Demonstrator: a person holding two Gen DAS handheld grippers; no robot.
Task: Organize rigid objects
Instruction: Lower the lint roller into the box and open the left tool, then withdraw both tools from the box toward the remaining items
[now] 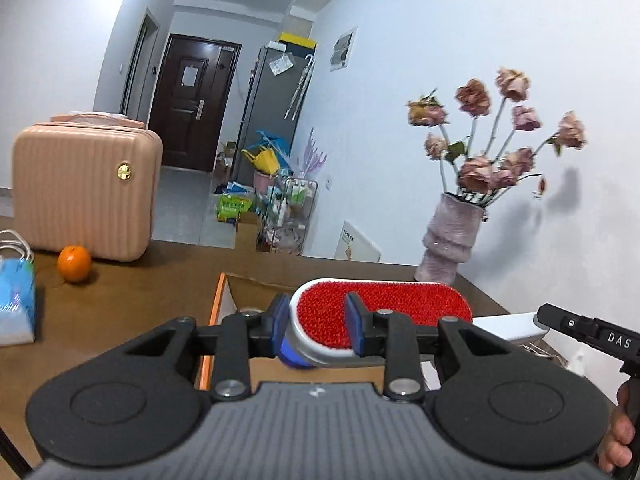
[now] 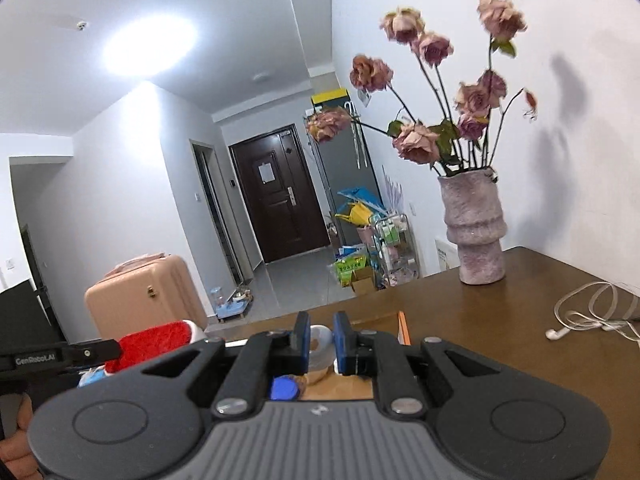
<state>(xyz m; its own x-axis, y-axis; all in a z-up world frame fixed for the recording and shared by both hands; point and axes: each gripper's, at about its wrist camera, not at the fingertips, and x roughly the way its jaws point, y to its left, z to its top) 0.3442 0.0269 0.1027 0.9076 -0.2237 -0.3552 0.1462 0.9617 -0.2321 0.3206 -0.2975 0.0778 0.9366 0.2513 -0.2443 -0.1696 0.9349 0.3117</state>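
Observation:
My left gripper (image 1: 318,326) is shut on a lint brush (image 1: 400,306) with a red bristle pad and a white body, held above an open cardboard box (image 1: 218,304) with orange edges. The brush also shows at the left of the right wrist view (image 2: 156,340). My right gripper (image 2: 322,340) is over the same box (image 2: 402,326), its blue pads close around a white handle-like part (image 2: 322,338). A blue round cap (image 2: 283,390) lies below it in the box.
On the brown table (image 1: 120,304) stand a pink suitcase (image 1: 86,190), an orange (image 1: 74,263), a blue tissue pack (image 1: 16,300) and a pink vase of dried roses (image 2: 476,232). White earphones (image 2: 588,316) lie at the right. The other gripper's handle (image 1: 592,336) is at the right.

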